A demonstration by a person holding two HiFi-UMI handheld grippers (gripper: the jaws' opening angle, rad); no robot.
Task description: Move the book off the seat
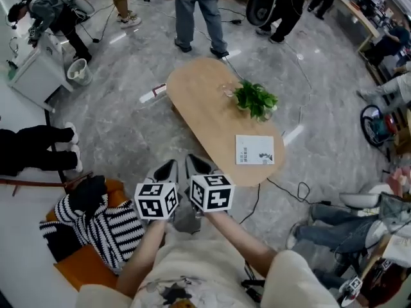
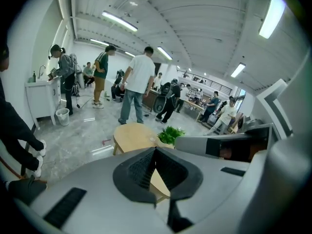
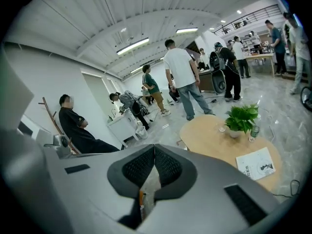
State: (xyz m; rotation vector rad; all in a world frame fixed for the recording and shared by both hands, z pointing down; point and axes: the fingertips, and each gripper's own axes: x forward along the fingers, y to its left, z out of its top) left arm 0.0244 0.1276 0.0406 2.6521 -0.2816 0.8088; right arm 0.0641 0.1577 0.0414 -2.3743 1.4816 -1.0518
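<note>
My left gripper (image 1: pixel 168 169) and right gripper (image 1: pixel 197 165) are grey. On the tan table (image 1: pixel 199 95): white book (image 1: pixel 255 149), green plant (image 1: pixel 255 99). Beside the table: black-and-white striped cloth (image 1: pixel 106 226) on orange seat (image 1: pixel 77 271).

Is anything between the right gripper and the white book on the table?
No. In the head view, only bare tan wood of the oval table lies between the right gripper and the thin white book.

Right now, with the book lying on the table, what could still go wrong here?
The book lies close to the table's edge, so a bump might send it off. A cable trails across the floor by the table's near end, a possible trip hazard.
</note>
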